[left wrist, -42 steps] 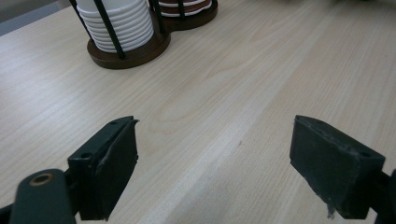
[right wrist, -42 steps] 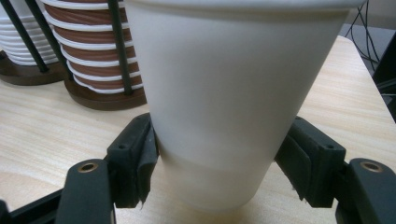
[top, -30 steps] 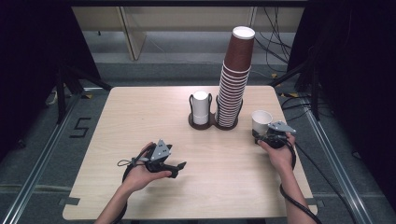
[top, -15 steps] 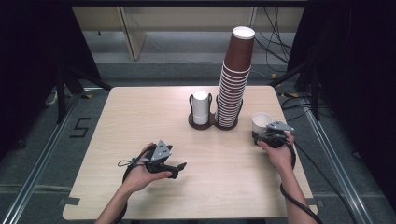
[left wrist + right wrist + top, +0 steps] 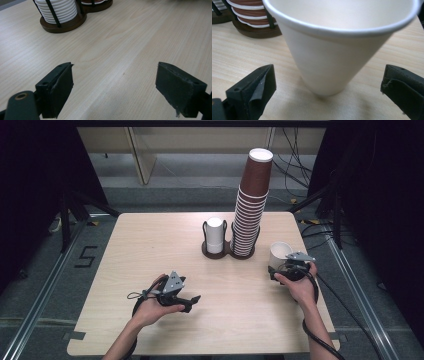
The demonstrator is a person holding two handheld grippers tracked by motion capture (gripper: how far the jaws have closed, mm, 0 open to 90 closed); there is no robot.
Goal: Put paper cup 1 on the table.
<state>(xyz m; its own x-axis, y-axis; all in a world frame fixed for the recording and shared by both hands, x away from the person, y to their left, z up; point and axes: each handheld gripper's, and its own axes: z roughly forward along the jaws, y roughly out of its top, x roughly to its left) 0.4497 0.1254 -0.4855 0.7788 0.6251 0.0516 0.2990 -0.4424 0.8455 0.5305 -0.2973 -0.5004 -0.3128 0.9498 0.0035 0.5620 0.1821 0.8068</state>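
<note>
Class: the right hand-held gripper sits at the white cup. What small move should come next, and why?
Probably back the right hand-held gripper away from the cup. Its jaws have just opened and stand clear of the cup, which rests upright on the table, apparently released.

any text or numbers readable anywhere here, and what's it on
"5": a single dark numeral marked on the grey floor left of the table, at.
No print can be read on the white cup, the stack of brown cups, the short stack of white cups or either tool: their visible surfaces are plain.
</note>
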